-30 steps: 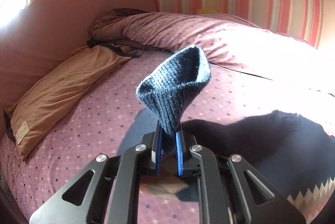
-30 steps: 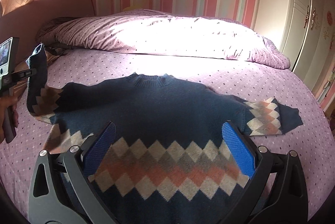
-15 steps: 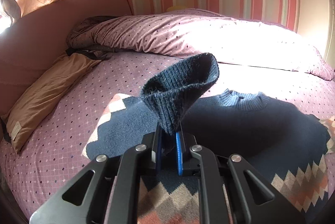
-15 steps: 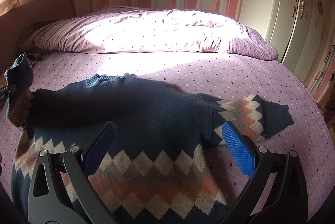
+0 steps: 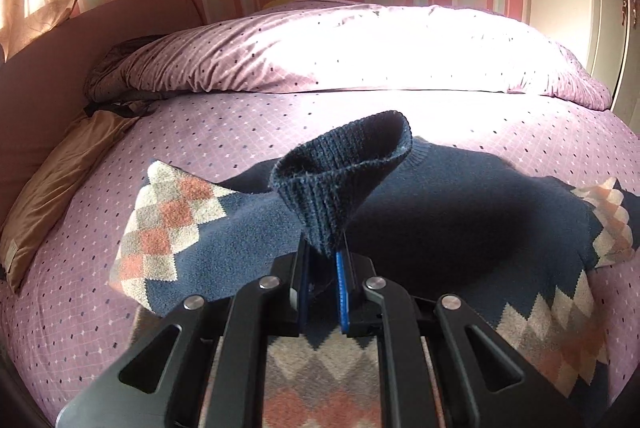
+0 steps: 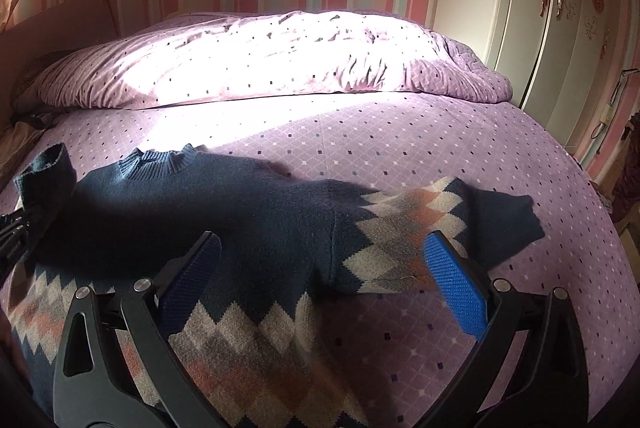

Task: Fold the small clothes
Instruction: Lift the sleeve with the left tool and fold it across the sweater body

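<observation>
A small navy sweater [image 6: 248, 224] with argyle bands lies face up on the bed; it also shows in the left wrist view [image 5: 460, 212]. My left gripper [image 5: 324, 264] is shut on the ribbed navy cuff [image 5: 344, 180] of the left sleeve and holds it raised over the sweater's chest, with the sleeve [image 5: 176, 240] folded inward. That cuff [image 6: 46, 172] shows at the left edge of the right wrist view. My right gripper [image 6: 324, 280] is open and empty, hovering above the sweater's right side near the outstretched right sleeve [image 6: 448, 224].
The bed [image 6: 400, 140] has a purple dotted cover. A rolled duvet [image 6: 260, 64] lies along the far side. A tan pillow [image 5: 56, 188] and the headboard [image 5: 60, 68] are at the left. A white wardrobe [image 6: 560, 8] stands at the right.
My left gripper has carried the cuff rightward, from beside the sweater to over its chest, folding the left sleeve in. My right gripper has shifted right toward the other sleeve, still open.
</observation>
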`<state>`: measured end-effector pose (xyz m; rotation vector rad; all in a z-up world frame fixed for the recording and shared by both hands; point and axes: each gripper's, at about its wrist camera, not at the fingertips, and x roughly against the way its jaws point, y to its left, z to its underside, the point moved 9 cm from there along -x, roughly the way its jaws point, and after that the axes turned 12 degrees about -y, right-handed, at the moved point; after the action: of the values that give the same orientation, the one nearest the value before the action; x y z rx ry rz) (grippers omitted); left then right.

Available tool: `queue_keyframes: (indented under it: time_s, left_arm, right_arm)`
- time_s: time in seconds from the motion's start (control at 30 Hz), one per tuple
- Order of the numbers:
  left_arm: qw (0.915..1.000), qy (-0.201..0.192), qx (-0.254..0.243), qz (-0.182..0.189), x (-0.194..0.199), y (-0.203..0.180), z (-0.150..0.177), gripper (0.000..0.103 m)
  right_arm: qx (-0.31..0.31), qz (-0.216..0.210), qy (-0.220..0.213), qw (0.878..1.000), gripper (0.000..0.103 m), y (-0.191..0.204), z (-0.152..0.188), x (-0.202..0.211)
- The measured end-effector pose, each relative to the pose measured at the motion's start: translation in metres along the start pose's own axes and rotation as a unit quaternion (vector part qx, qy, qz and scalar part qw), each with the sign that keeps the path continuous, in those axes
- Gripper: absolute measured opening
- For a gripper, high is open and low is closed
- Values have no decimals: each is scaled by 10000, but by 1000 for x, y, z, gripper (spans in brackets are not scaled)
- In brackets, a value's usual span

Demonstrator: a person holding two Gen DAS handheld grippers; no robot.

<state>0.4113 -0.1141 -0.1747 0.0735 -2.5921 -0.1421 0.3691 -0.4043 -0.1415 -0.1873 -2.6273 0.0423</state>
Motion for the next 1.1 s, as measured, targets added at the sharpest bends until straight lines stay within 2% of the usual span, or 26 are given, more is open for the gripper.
queue_keyframes:
  time_s: [0.4, 0.57, 0.67, 0.7, 0.77, 0.8, 0.83, 0.9, 1.0, 1.1]
  left_arm:
    - [9992, 185, -177, 320, -49, -159, -9, 11]
    - [9983, 377, -203, 383, -65, -200, -7, 12]
    - [9972, 533, -252, 459, -79, -216, 2, 16]
    - [9963, 610, -320, 510, -83, -222, 7, 22]
    - [9949, 694, -401, 617, -83, -230, 15, 46]
    - [9948, 649, -444, 646, -79, -232, 16, 75]
    - [9955, 536, -483, 617, -74, -231, 15, 88]
    - [9967, 336, -464, 577, -61, -228, 10, 90]
    - [9966, 337, -392, 636, -50, -226, 9, 92]
    - [9966, 250, -372, 694, -36, -220, 11, 92]
  right_arm:
    - [-144, 174, 130, 9997, 100, -56, 12, -21]
    - [-181, 274, 218, 9992, 100, -78, 26, -29]
    - [-154, 303, 305, 9990, 100, -85, 35, -35]
    - [-134, 293, 339, 9989, 100, -86, 38, -38]
    - [-75, 311, 414, 9986, 100, -88, 43, -42]
    - [-61, 333, 436, 9985, 100, -90, 45, -45]
    - [-48, 360, 462, 9983, 100, -92, 47, -46]
    - [-16, 421, 510, 9978, 100, -96, 50, -49]
    - [-35, 439, 507, 9977, 100, -108, 49, -51]
    - [-115, 651, 525, 9964, 100, -136, 46, -55]
